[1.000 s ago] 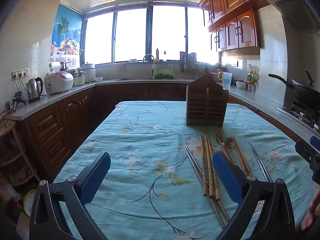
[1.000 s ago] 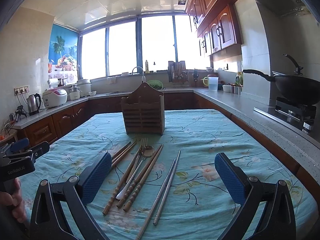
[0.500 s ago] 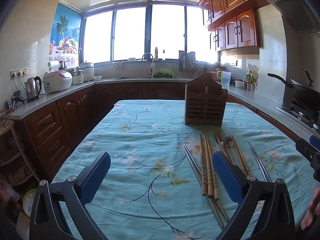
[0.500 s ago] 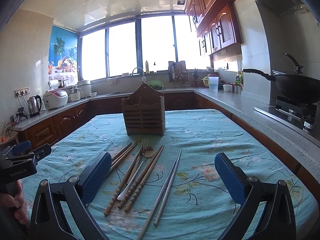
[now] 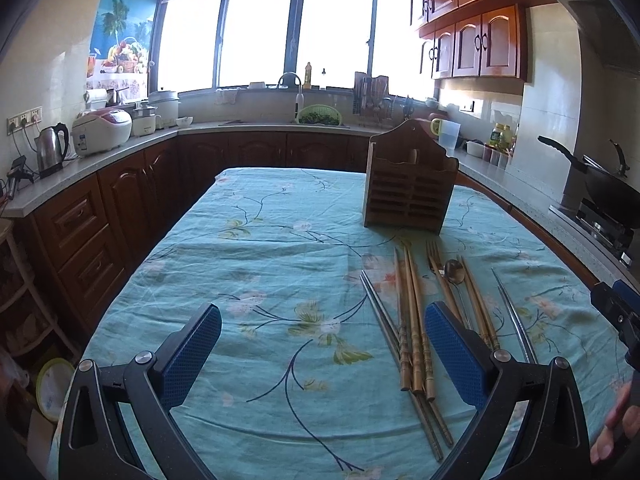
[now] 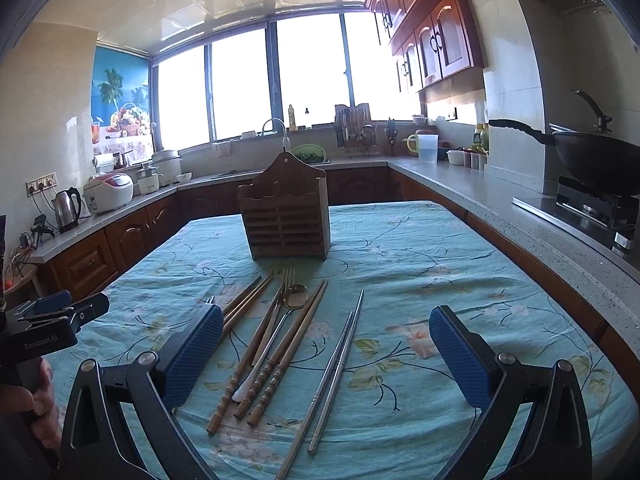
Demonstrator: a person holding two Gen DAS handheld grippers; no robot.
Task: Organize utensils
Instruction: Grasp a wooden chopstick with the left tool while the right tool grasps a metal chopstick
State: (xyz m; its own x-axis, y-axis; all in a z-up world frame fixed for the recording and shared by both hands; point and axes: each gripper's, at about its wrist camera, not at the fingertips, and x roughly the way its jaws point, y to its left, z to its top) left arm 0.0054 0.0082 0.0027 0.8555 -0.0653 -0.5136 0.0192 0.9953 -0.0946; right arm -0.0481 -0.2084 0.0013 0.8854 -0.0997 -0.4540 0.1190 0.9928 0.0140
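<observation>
A wooden slatted utensil holder [image 5: 410, 188] [image 6: 286, 216] stands upright on the teal flowered tablecloth [image 5: 260, 264] [image 6: 420, 264]. In front of it lie wooden chopsticks [image 5: 414, 320] [image 6: 280, 344], metal chopsticks [image 6: 340, 364] [image 5: 380, 320], a fork [image 5: 434, 258] [image 6: 286, 280] and a spoon [image 5: 454, 272] [image 6: 296, 300]. My left gripper [image 5: 322, 354] is open and empty, above the cloth left of the utensils. My right gripper [image 6: 326, 354] is open and empty, hovering over the near ends of the utensils.
Dark wood cabinets and a grey counter wrap around the table. A kettle [image 5: 50, 148] and rice cooker [image 5: 102, 130] stand at the left, a sink with green basket [image 5: 320, 114] at the back, and a black wok on a stove [image 6: 596, 160] at the right.
Both grippers have shifted only slightly; the view has tilted a little, with the holder and utensils a touch farther. Both stay open and empty.
</observation>
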